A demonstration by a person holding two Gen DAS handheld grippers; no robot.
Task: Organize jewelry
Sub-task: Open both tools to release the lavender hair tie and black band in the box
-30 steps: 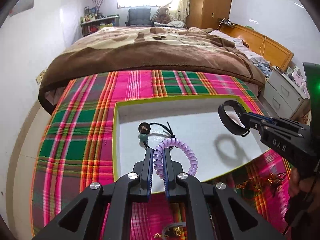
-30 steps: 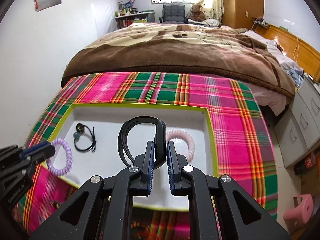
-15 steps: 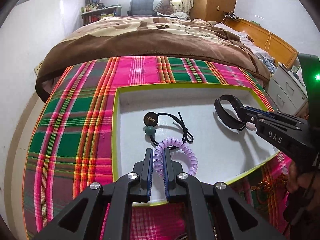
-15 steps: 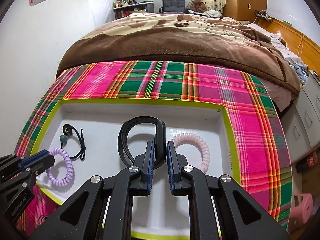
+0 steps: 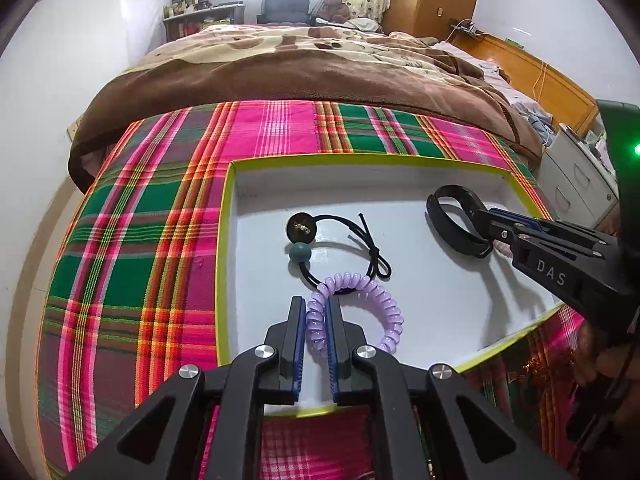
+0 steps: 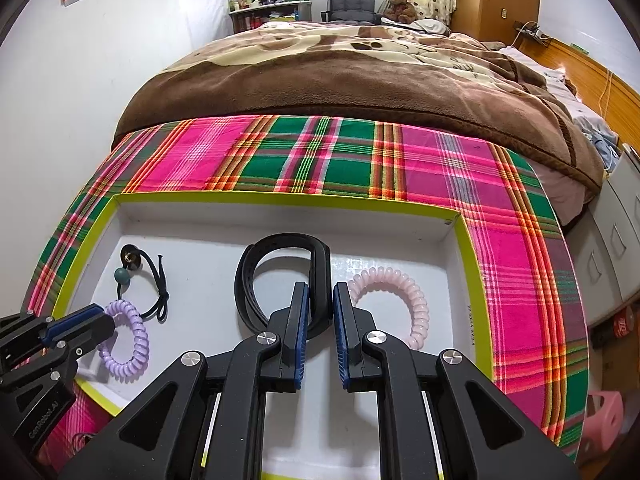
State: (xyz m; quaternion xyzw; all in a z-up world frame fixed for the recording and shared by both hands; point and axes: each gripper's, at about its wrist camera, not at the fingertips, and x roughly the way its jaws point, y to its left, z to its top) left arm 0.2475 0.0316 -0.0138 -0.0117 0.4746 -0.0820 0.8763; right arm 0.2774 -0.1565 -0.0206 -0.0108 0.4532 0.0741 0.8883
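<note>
A white tray with a yellow-green rim lies on a plaid cloth. My left gripper is shut on a purple spiral hair tie, low over the tray's near left part. My right gripper is shut on a black wristband, low over the tray's middle. A black elastic hair tie with a teal bead lies in the tray just beyond the purple one. A pink spiral hair tie lies right of the wristband.
The plaid cloth covers the table around the tray. Behind it stands a bed with a brown blanket. Grey drawers stand at the right. A hand holds the right gripper. Gold-coloured jewelry lies on the cloth near the tray's front right.
Both grippers have sunk toward the tray with their items, the purple tie and the black wristband now lower and nearer the tray floor. Neither grip has changed.
</note>
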